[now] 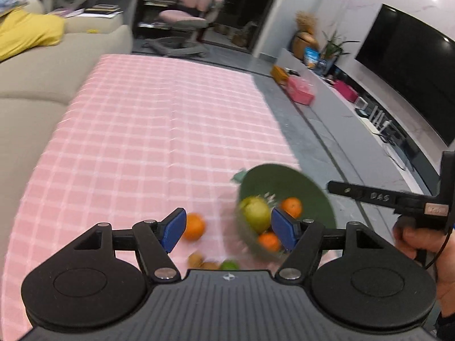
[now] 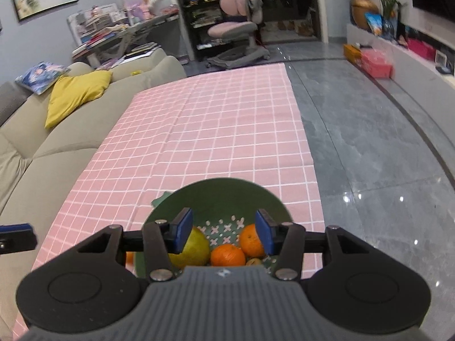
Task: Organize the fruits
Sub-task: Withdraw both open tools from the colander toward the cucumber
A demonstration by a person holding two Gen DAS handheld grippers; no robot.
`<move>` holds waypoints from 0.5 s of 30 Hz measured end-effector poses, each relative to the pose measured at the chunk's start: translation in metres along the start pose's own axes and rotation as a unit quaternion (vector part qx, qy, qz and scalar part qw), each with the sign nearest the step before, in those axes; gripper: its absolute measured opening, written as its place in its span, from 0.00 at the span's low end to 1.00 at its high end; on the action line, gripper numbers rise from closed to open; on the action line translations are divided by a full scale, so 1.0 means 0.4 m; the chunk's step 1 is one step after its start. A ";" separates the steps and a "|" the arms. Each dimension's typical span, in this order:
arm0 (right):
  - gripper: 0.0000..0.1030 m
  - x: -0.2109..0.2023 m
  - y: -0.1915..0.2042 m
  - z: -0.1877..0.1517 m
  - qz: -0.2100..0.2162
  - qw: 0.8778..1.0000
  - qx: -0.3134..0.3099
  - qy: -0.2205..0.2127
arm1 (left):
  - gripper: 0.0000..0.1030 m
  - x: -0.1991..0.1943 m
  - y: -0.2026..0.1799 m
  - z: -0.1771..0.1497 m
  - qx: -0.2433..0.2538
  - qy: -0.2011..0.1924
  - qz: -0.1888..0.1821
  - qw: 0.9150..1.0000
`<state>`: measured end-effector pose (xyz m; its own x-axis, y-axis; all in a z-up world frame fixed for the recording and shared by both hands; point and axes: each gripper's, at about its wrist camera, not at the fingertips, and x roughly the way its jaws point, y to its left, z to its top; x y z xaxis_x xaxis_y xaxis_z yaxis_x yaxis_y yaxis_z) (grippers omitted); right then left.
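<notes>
Both grippers are black, with blue pads (image 1: 173, 231) on the jaws, silver screws and ribbed grey bodies. At lower right, a bare hand (image 1: 409, 237) grips a black handle beside a thin cable.

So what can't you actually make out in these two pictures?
- Left wrist view: small fruits on the tablecloth, blurred and cut off by the left gripper; kinds unclear.
- Right wrist view: brownish fruit in the green bowl, mostly hidden by the right gripper.
</notes>
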<state>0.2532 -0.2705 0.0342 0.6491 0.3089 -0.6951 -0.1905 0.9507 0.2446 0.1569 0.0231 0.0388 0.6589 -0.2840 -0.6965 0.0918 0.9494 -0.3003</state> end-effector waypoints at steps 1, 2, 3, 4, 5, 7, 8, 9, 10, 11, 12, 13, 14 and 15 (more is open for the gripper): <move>0.45 -0.010 0.010 -0.010 0.002 1.000 -0.005 -0.001 | 0.78 -0.017 0.010 -0.010 0.000 0.000 0.005 1.000; 0.46 -0.020 0.020 -0.022 0.006 1.000 -0.010 -0.003 | 0.78 -0.030 0.018 -0.023 0.004 0.000 0.012 1.000; 0.46 -0.030 0.029 -0.034 0.010 1.000 -0.013 -0.004 | 0.78 -0.042 0.022 -0.033 0.009 0.000 0.016 1.000; 0.46 -0.038 0.037 -0.045 0.013 1.000 -0.014 -0.003 | 0.78 -0.054 0.028 -0.045 0.014 0.000 0.021 1.000; 0.46 -0.045 0.045 -0.057 0.017 1.000 -0.016 -0.001 | 0.78 -0.063 0.032 -0.057 0.019 0.000 0.025 1.000; 0.46 -0.061 0.063 -0.082 0.023 1.000 -0.021 0.001 | 0.78 -0.074 0.043 -0.083 0.022 0.001 0.026 0.999; 0.46 -0.067 0.072 -0.092 0.025 0.999 -0.024 0.003 | 0.78 -0.076 0.050 -0.096 0.021 0.004 0.024 0.999; 0.47 -0.074 0.082 -0.107 0.028 0.999 -0.026 0.005 | 0.78 -0.073 0.057 -0.108 0.019 0.008 0.023 1.000; 0.49 -0.081 0.092 -0.121 0.030 0.999 -0.026 0.006 | 0.78 -0.072 0.064 -0.118 0.018 0.011 0.024 0.999; 0.54 -0.085 0.099 -0.134 0.031 0.999 -0.024 0.007 | 0.78 -0.069 0.072 -0.129 0.017 0.015 0.024 0.999; 0.55 -0.089 0.109 -0.149 0.035 0.999 -0.022 0.010 | 0.78 -0.063 0.077 -0.135 0.016 0.018 0.025 0.999; 0.55 -0.089 0.118 -0.160 0.037 0.999 -0.021 0.014 | 0.78 -0.061 0.083 -0.142 0.013 0.020 0.024 0.999; 0.55 -0.088 0.129 -0.172 0.040 0.999 -0.020 0.019 | 0.78 -0.060 0.091 -0.147 0.011 0.021 0.023 0.999; 0.55 -0.085 0.143 -0.187 0.045 0.998 -0.022 0.025 | 0.78 -0.057 0.099 -0.150 0.007 0.022 0.023 0.999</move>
<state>0.1651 -0.2248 0.0211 0.5905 0.3929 -0.7049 -0.2786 0.9190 0.2789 0.1007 0.0591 0.0037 0.6292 -0.2456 -0.7374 0.0735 0.9633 -0.2581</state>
